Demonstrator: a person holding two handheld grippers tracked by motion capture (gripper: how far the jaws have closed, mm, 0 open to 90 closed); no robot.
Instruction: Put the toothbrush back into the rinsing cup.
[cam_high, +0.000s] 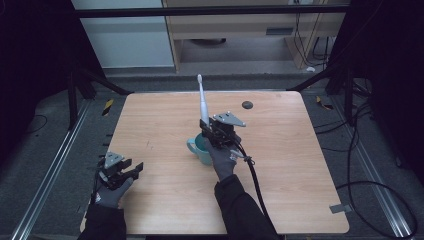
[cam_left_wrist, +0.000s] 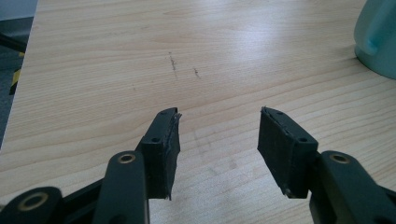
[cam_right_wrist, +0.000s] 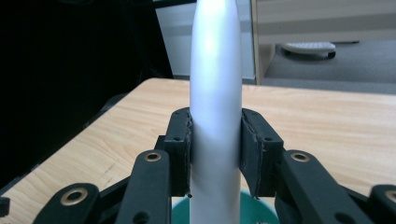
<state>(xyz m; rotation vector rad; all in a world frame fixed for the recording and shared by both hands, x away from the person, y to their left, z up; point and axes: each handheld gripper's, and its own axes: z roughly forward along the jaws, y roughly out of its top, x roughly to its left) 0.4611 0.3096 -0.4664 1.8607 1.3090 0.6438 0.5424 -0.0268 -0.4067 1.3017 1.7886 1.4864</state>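
Tongs first: from the high view, my right gripper (cam_high: 210, 131) is clamped on the white electric toothbrush (cam_high: 202, 102), upright just above the teal mug (cam_high: 201, 150) near the table (cam_high: 280, 165) centre; my left gripper (cam_high: 131, 170) rests open at the near left edge. Along the left gripper, jaws apart, nothing between. Along the right, pads squeeze the toothbrush (cam_right_wrist: 215, 107) over the mug (cam_right_wrist: 254, 210). I judge pickup done, lowering in left.
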